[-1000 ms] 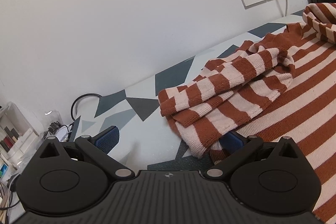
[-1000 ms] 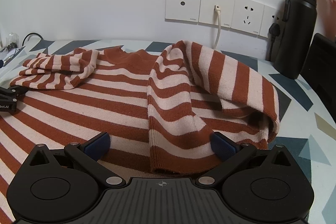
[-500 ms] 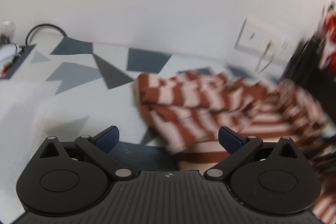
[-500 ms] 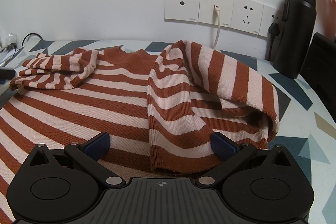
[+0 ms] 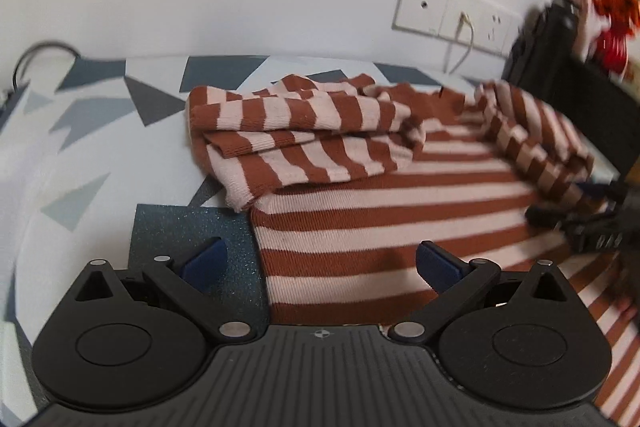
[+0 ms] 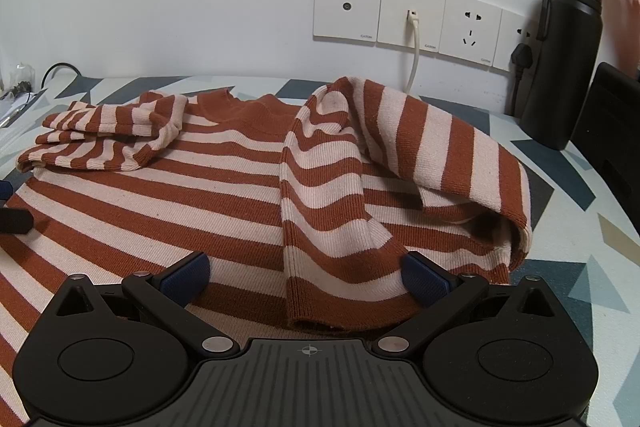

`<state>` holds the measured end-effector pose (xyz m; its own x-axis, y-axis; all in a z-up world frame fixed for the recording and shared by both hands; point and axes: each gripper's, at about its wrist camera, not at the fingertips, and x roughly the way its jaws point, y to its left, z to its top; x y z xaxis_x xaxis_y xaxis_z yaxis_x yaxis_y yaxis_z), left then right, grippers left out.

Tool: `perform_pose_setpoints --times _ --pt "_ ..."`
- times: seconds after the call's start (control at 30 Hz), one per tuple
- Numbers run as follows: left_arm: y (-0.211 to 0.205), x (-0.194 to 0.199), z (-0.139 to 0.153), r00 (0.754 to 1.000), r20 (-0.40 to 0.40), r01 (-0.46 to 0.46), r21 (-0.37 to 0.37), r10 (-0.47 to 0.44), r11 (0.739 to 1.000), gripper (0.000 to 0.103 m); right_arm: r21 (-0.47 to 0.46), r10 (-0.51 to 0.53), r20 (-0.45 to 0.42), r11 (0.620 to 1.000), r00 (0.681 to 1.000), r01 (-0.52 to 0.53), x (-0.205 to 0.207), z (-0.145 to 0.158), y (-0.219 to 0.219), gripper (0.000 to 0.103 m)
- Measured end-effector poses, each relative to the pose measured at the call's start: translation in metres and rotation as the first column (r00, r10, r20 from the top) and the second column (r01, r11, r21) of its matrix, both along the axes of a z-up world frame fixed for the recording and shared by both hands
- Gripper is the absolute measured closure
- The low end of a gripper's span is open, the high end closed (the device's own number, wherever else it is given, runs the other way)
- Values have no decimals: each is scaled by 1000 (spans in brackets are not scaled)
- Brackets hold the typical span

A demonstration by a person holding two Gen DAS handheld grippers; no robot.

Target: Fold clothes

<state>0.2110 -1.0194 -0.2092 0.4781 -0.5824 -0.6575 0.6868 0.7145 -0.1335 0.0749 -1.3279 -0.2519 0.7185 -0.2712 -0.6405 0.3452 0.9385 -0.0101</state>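
Sweater: rust-and-cream striped knit sweater (image 6: 168,195) flat on patterned worktop (image 5: 80,131), sleeves folded in.
L hand-held gripper (image 5: 320,263): wide, empty.
R hand-held gripper (image 6: 306,277): wide, empty.

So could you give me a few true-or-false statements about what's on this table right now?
1. The sweater is striped. True.
2. Both sleeves are folded in over the body. True.
3. The right gripper is clamped shut. False: its jaws are open.
4. The bottle is lying on its side. False: it stands upright by the wall.
5. A white cable is plugged into a wall socket. True.
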Motion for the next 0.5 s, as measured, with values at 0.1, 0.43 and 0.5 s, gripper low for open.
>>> perform_pose_setpoints --times 0.1,0.43,0.5 --pt "-8 -10 -4 997 71 4 59 -8 998 0 0 0 0 1000 1000 0 0 0 0 1" --pt "-7 -11 -4 996 85 -6 58 1 998 0 -4 0 -1 1000 1000 0 0 1 0 1" --pt "-7 -12 -5 996 86 -5 60 0 998 0 -5 0 -1 1000 1000 0 0 1 0 1"
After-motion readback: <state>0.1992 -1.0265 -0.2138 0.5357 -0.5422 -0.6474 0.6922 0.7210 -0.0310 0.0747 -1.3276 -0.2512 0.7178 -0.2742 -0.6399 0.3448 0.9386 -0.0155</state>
